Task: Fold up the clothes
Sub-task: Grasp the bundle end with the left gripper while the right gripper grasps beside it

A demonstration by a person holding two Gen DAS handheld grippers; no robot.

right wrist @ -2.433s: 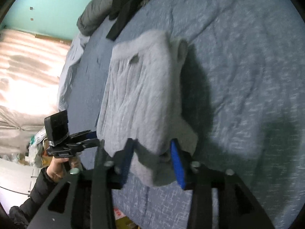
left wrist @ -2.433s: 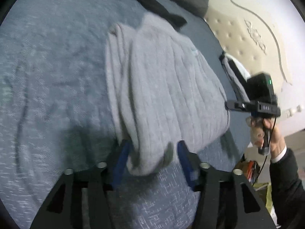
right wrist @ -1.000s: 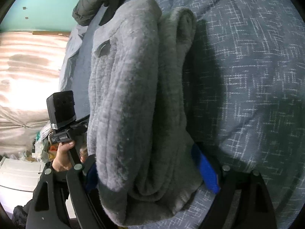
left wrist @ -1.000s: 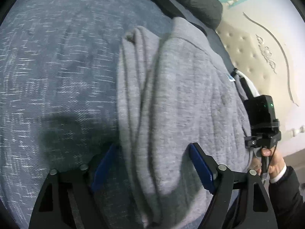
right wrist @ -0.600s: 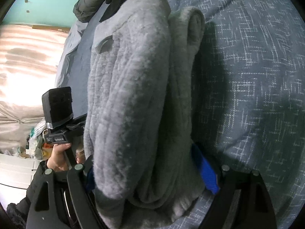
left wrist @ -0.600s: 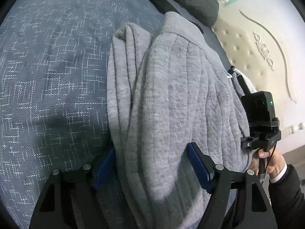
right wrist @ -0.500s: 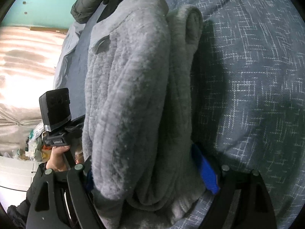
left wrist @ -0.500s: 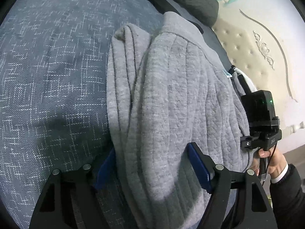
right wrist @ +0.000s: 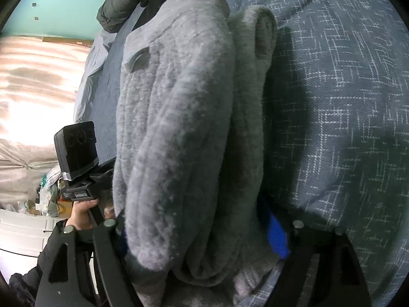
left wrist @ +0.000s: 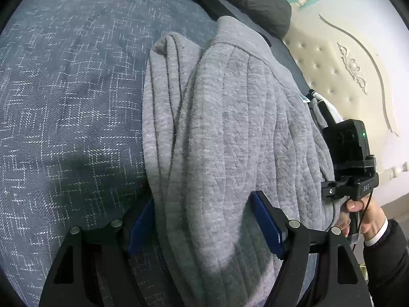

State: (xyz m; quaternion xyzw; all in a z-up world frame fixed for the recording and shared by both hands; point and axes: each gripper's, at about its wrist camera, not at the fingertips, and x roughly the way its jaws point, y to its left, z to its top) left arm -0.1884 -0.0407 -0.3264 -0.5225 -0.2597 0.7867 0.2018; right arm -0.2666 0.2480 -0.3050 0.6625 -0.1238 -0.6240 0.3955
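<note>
Both grippers straddle the folded grey sweater (left wrist: pixel 230 133) on the bedspread (left wrist: pixel 71 97): left gripper (left wrist: pixel 204 225) pinching one end, right gripper (right wrist: pixel 202 232) just closing round the other.

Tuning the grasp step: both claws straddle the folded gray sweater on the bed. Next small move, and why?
Probably finish closing the right claw on the gray sweater: its jaws have just been closing with the folded bundle between them, yet firm pad contact isn't clear. The left claw brackets the other end, ready for a joint lift.
</note>
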